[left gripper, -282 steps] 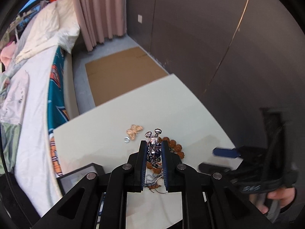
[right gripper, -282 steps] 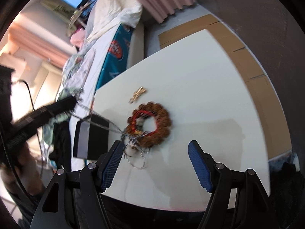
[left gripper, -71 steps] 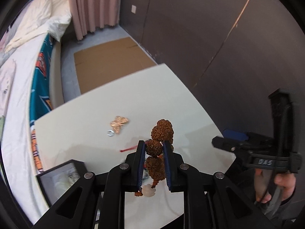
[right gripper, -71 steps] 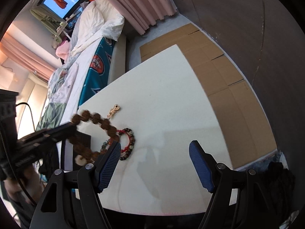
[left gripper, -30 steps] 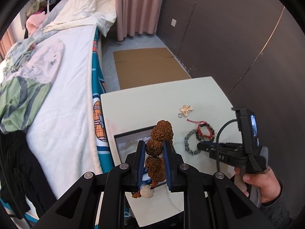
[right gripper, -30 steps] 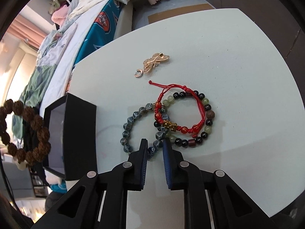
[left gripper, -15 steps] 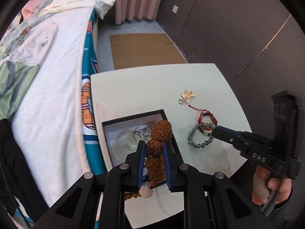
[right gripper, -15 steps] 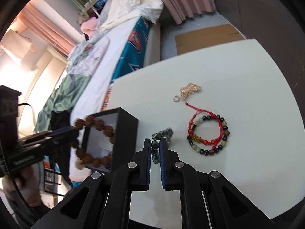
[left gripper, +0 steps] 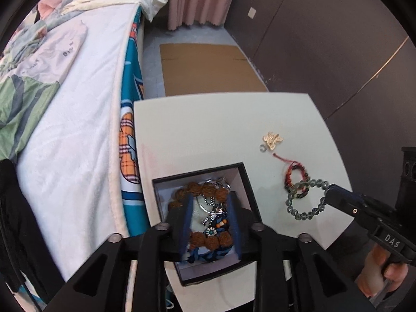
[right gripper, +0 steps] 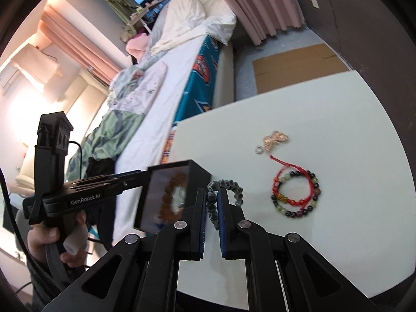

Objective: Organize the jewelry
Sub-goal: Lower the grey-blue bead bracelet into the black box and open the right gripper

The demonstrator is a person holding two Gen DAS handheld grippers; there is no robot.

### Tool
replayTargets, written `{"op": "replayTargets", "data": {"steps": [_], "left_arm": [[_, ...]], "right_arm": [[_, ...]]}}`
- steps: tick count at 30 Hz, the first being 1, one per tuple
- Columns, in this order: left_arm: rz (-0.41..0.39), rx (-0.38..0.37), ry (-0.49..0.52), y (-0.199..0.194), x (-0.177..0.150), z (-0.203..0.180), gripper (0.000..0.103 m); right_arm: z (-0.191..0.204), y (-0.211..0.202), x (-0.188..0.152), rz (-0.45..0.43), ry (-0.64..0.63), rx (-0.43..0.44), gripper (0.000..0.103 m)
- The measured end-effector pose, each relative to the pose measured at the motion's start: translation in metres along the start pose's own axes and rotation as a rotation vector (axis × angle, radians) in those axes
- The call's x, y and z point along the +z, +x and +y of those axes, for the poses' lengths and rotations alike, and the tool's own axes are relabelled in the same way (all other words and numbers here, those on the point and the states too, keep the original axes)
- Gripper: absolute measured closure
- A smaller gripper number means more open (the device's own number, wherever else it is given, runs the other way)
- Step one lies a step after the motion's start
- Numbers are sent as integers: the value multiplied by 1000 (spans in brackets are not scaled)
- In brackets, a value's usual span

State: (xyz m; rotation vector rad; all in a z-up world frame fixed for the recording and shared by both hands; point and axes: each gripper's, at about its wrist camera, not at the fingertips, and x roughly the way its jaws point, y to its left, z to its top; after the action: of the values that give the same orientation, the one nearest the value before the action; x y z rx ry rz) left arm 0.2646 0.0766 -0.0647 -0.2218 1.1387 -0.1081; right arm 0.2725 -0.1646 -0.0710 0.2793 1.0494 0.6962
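- Reading "GenRobot.AI" on the left gripper (right gripper: 145, 179) body and "DAS" on the right gripper (left gripper: 329, 191).
- Opening, the left jaws are straddling the brown bracelet (left gripper: 205, 189) lying in the black box (left gripper: 249, 184), near-left on the table (left gripper: 208, 119).
- Pinching the grey bracelet (right gripper: 228, 186), the right jaws are closed; its lower beads are hidden.

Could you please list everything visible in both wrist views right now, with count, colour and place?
Table: one, white, beside the bed.
Box: one, black, white inside, at the table's near corner.
Brown bead bracelet: one, lying in the box with other jewelry.
Grey bead bracelet: one, hanging from the right gripper.
Red cord bracelet: one, on the table with a dark beaded one.
Gold charm: one, beyond the bracelets.
Bed: one, white cover.
Cardboard: one, brown, on the floor.
Left gripper: over the box, jaws opening, nothing pinched.
Right gripper: shut on the bracelet.
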Motion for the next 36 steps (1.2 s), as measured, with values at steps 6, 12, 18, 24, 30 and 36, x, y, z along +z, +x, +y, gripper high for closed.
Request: {"op": "replayTargets", "data": {"steps": [6,12,18,24,30,36], "left_arm": [[-56,-1,-28,-28,-4,13,56],[-71,19,-40,-45,-15,29,56],[-79,22,-59,-57,-27,44,44],[-94,22,-68,-65,-34,57,40],[-102,31,-77,-71,-38,67,40],[-103,28,-78,-71,-39,69,40]], "right_arm": [[23,-4,3,-36,-34,64,94],[45,1,4,-50,-62,137,94],[64,15,5,-45,-80,174,93],[75,44,2,-1,-89,136,93],[74,83,-1,144,-89,69,92],[71,68,-3,109,-98,34,76]]}}
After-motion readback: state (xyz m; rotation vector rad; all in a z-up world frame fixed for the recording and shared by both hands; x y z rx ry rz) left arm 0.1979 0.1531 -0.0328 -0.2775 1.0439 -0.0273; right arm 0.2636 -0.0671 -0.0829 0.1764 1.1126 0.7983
